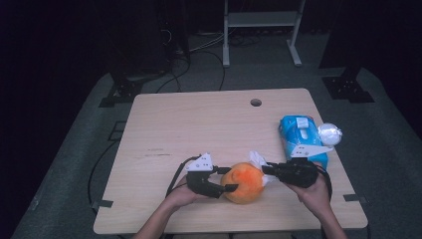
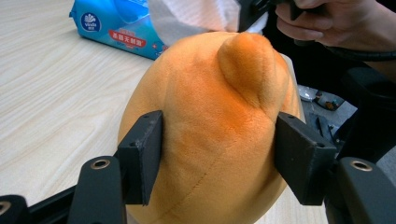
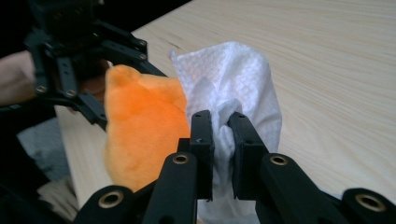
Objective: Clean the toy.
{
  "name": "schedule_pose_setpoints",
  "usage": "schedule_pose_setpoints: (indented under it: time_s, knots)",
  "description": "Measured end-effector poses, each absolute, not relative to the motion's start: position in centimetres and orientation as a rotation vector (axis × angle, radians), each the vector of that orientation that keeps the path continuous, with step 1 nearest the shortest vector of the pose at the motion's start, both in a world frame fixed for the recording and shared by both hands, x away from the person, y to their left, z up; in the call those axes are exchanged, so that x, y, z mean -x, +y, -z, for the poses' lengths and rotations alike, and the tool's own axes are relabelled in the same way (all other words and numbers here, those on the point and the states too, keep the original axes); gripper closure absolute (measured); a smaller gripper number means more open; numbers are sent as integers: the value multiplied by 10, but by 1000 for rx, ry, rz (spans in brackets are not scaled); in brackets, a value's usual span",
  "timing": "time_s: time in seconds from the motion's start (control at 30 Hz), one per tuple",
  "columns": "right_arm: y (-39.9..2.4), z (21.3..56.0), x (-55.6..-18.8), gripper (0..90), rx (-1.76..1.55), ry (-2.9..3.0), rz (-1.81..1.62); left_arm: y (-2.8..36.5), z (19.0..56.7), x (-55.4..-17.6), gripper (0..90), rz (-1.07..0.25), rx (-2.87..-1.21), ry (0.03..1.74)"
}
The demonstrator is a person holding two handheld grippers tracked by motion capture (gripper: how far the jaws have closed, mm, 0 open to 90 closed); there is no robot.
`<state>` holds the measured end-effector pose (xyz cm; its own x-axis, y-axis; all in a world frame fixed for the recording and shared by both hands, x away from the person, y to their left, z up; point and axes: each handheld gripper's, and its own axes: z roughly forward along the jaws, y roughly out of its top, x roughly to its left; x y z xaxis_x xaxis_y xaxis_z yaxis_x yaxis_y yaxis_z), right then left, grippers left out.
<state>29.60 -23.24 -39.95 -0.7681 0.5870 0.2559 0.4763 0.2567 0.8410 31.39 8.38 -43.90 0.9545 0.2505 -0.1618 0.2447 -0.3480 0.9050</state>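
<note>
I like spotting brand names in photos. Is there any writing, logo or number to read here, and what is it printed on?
"Vinda": small white word under a round logo on the blue tissue pack, seen in the left gripper view; tiny, so only a likely reading.
Red band on the same pack: white Chinese characters, too blurred to read.
High view: white patches on the pack show no legible text.
Orange plush toy, white tissue, left gripper, right gripper: no text.

Item count: one orange plush toy (image 1: pixel 242 182), one white tissue (image 3: pixel 238 79), one blue tissue pack (image 1: pixel 301 137), one clear ball (image 1: pixel 329 133), two hand-held grippers, left (image 1: pixel 225 179) and right (image 1: pixel 263 169), on one tabletop (image 1: pixel 199 124).
</note>
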Motion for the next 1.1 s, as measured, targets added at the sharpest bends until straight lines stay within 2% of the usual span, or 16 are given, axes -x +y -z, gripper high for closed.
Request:
schedule_pose_setpoints:
  time_s: [0.1, 0.2, 0.3, 0.37, 0.43, 0.53, 0.6, 0.63, 0.77, 0.8, 0.83, 1.1]
  knots:
    - [-231, 395, -293, 806, -1003, 2399, -1594, 81, 438, -313, 370, -12, -1942, 352]
    - [-209, 377, -281, 803, -851, 2410, -1677, 74, 439, -309, 371, -18, -1939, 334]
    - [-198, 375, -278, 803, -805, 2432, -1640, 73, 438, -309, 352, -22, -1941, 331]
    - [-192, 385, -282, 804, -817, 2465, -1544, 74, 439, -310, 258, -21, -1946, 336]
    - [-196, 394, -287, 804, -867, 2495, -1613, 73, 441, -311, 161, -11, -1960, 344]
    - [-197, 392, -286, 803, -859, 2495, -1594, 70, 447, -313, 111, 13, -1951, 354]
    - [-193, 385, -280, 803, -827, 2472, -1571, 70, 448, -314, 151, 25, -1946, 350]
    - [-187, 378, -274, 803, -780, 2465, -1593, 70, 446, -313, 229, 12, -1946, 338]
    - [-170, 371, -265, 803, -691, 2482, -1586, 63, 442, -307, 329, -36, -1956, 322]
    - [-164, 371, -263, 803, -671, 2489, -1541, 62, 441, -305, 329, -62, -1963, 311]
    - [-160, 374, -263, 805, -669, 2482, -1449, 62, 439, -303, 394, -75, -1970, 313]
    - [-185, 374, -271, 804, -768, 2422, -1493, 67, 435, -307, 436, -26, -1947, 355]
